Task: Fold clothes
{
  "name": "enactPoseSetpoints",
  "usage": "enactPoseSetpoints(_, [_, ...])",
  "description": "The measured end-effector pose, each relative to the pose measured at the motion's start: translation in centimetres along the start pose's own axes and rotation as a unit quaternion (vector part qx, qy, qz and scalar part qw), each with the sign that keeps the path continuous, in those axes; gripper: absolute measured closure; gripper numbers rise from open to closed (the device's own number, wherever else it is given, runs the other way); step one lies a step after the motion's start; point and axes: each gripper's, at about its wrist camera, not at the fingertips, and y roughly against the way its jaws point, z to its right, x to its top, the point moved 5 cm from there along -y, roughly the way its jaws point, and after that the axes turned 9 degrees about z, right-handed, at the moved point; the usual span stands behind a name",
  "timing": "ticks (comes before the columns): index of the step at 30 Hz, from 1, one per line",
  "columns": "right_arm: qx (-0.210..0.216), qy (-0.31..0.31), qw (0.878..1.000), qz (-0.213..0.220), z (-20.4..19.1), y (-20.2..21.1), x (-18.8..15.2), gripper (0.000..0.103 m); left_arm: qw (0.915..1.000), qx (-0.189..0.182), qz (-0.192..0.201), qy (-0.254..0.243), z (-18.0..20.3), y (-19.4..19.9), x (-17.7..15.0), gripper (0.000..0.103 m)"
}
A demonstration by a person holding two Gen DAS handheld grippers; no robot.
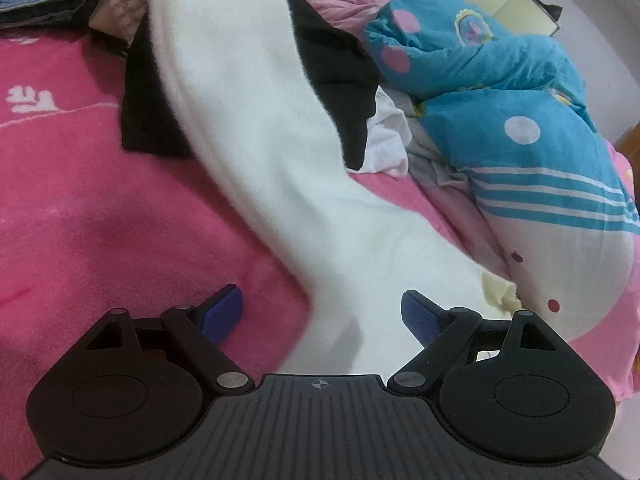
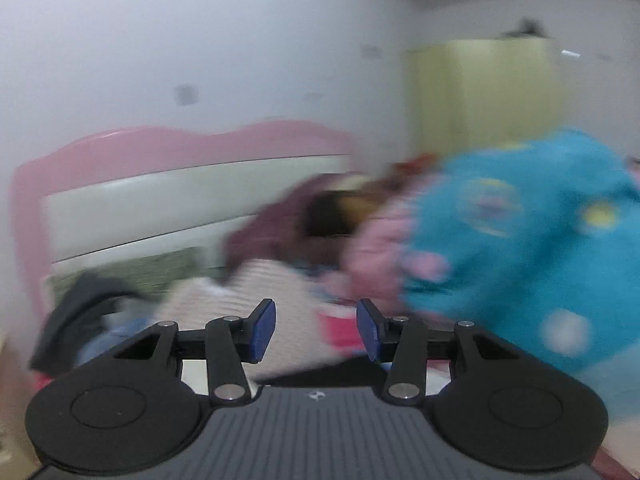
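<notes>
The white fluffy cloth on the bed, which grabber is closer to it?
Left. The white fluffy cloth runs down between the open left gripper pads. The right gripper, open with nothing between its pads, shows no white cloth.

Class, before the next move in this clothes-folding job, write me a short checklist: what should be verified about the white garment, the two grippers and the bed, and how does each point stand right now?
1. Left gripper open and ready to grasp: ok, its pads stand wide apart.
2. White garment between the left pads: ok, its near end lies in the gap, not yet pinched.
3. Right gripper free: ok, nothing sits between its pads.
4. Right wrist view sharp enough to aim: not ok, it is badly blurred.
5. Garment spread flat: not ok, it runs as a long bunched strip over a black garment.
6. Room on the pink blanket to fold: ok, bare blanket shows beside the garment.
</notes>
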Motion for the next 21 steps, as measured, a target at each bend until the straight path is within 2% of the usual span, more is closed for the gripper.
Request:
enactPoseSetpoints(1, [-0.026,-0.004,1.000,-0.002,2.4,1.2,-0.7,0.060,1.0000,0.002,0.003,-0.005,0.1,0.0,-0.1,0.015])
enactPoseSetpoints(3, [-0.061,-0.007,0.997,-0.037,6.3,1.9,-3.0,0.063,0.9998,0.006,0.009,-0.019,0.4,0.1,-0.4,0.015])
enactPoseSetpoints(6, [-0.076,-0.025,0.988,-0.134,9.8,0.3,-8.8,0.072,0.9991,0.012,0.018,-0.038,0.7,0.2,-0.7,0.015])
enactPoseSetpoints(9, [-0.065,-0.032,0.974,-0.214,10.2,-2.7,-15.8,0.079,0.9985,0.015,0.022,-0.047,0.7,0.2,-0.9,0.015])
enactPoseSetpoints(14, [-0.057,-0.013,0.952,-0.300,10.0,-9.0,-24.8,0.083,0.9972,0.020,0.025,-0.068,1.0,0.1,-1.1,0.015])
enactPoseSetpoints(16, [-0.066,-0.026,0.955,-0.289,10.9,-10.7,-26.4,0.084,0.9967,0.022,0.026,-0.073,1.1,0.0,-1.2,0.015])
enactPoseSetpoints(18, [-0.084,-0.053,0.960,-0.264,12.3,-11.8,-26.3,0.088,0.9963,0.024,0.026,-0.078,1.2,-0.1,-1.3,0.015])
enactPoseSetpoints(21, [-0.132,-0.089,0.955,-0.248,14.5,-12.9,-25.9,0.091,0.9966,0.021,0.025,-0.075,1.1,-0.1,-1.3,0.015])
